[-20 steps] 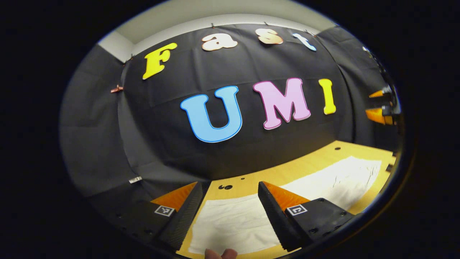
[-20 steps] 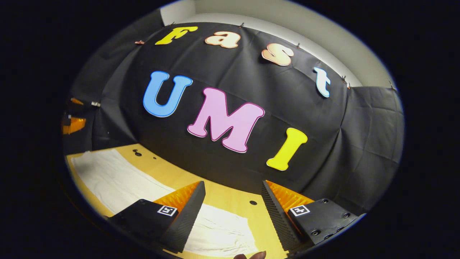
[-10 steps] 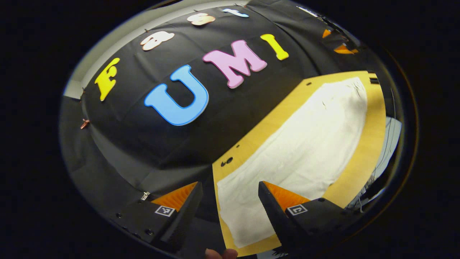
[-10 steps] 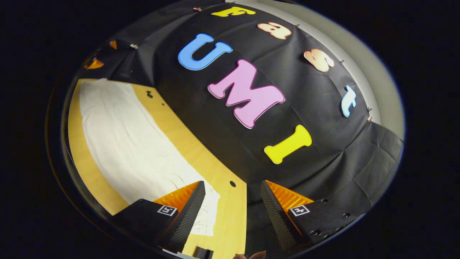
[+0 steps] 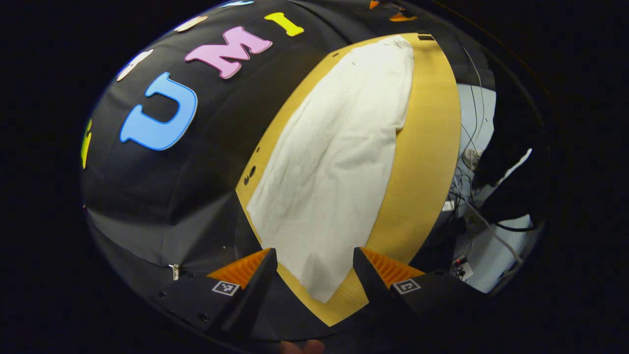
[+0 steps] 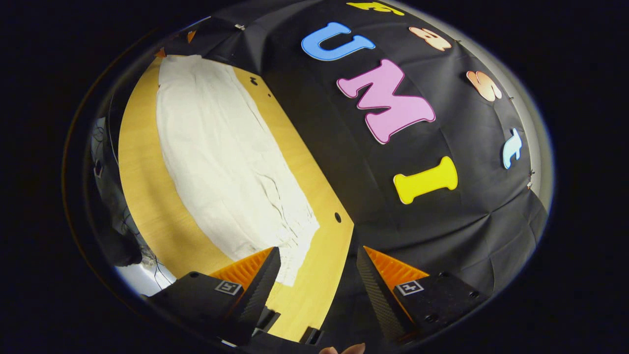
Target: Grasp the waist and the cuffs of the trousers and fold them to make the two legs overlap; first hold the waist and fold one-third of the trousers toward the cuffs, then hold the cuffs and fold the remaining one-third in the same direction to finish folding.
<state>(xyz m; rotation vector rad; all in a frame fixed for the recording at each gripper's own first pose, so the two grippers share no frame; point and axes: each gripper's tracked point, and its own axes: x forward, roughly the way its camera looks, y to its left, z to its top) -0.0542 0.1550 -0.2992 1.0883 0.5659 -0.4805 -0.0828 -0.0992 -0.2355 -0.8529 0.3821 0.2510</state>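
The left gripper (image 5: 312, 275) is wide open and holds nothing. It hangs over one end of the counter (image 5: 427, 147), tipped sideways. The right gripper (image 6: 318, 275) is wide open too, with nothing between its fingers, tipped over the counter's other end.

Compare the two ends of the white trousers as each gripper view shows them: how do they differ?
1. The end by the left tongs narrows to a smooth, rounded corner; the end by the right tongs is cut square.
2. The left-side end lies nearly wrinkle-free; the right-side end shows gathered creases.
Shared: both ends of the trousers lie flat on the wooden table, ungrasped, with both tongs open above them.
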